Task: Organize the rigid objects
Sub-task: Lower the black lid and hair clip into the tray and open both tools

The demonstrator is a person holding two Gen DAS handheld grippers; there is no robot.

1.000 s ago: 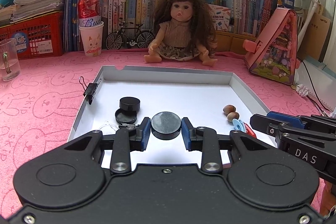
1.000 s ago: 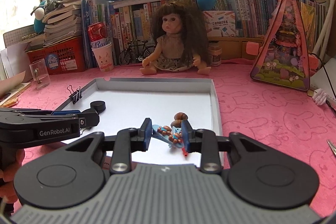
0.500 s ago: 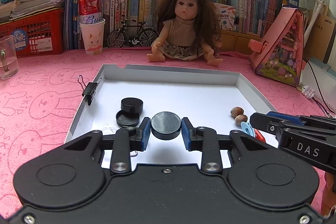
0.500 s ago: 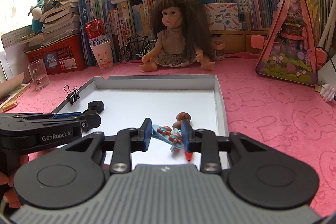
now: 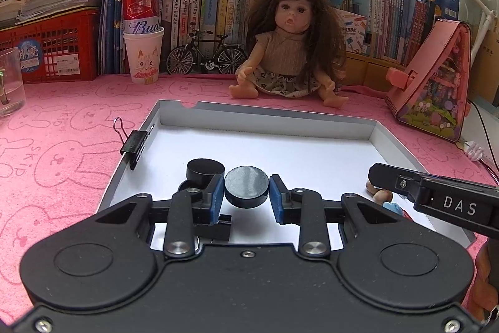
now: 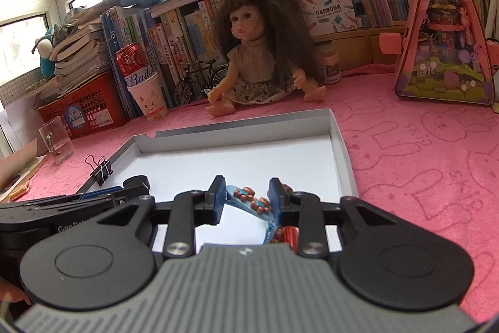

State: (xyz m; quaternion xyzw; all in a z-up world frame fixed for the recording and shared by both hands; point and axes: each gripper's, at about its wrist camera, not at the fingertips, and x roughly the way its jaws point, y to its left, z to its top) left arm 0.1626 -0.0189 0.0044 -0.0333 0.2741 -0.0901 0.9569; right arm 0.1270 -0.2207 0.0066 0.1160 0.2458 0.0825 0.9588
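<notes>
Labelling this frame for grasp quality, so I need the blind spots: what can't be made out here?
- Left wrist view: the walnuts are half hidden behind the right gripper's arm.
- Right wrist view: the blue bear toy has its lower end behind the right gripper body.
- Left gripper: pad contact on the black disc is unclear.

From my left wrist view, the gripper body hid the near edge of the tray [image 5: 174,127], and a flat black disc [image 5: 184,186] showed only a sliver behind the left finger [image 5: 215,195]. The right gripper's arm covered most of the nuts [image 5: 379,194]. In my right wrist view, the red item [image 6: 288,234] was largely hidden; I could not identify it.
</notes>
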